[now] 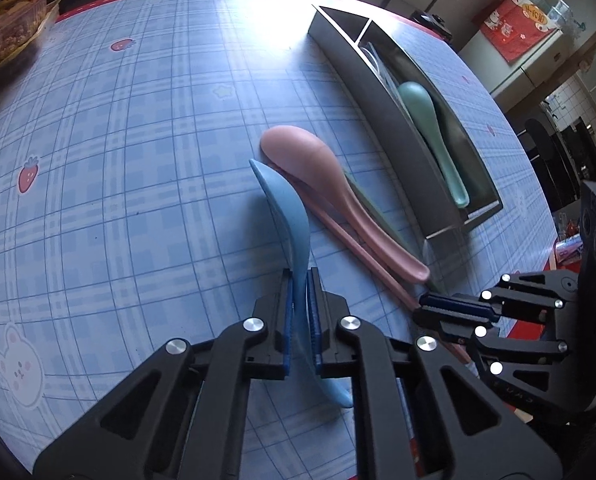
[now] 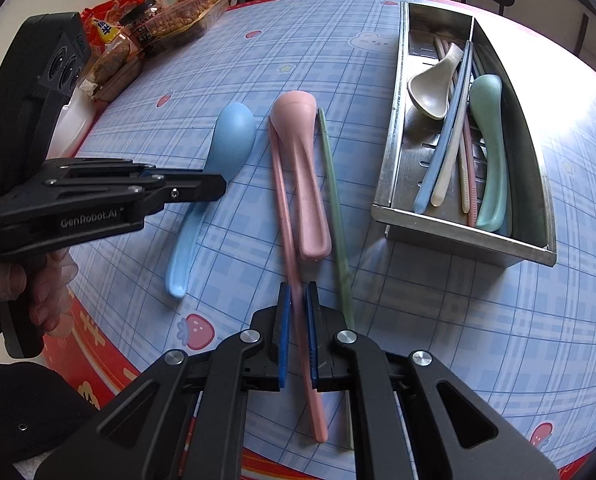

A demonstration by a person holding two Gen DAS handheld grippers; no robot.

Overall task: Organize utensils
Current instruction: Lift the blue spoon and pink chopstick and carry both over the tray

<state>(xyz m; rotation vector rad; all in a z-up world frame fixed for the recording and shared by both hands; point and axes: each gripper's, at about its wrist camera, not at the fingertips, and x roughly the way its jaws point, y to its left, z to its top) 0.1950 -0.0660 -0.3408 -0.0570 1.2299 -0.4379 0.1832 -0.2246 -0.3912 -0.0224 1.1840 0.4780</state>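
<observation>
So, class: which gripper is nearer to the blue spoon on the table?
Left. The left gripper is shut on the blue spoon at its handle. The right gripper sits off to one side, shut on a pink chopstick.

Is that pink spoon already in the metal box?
Out. The pink plastic spoon lies on the checked tablecloth, beside the metal utensil box.
</observation>
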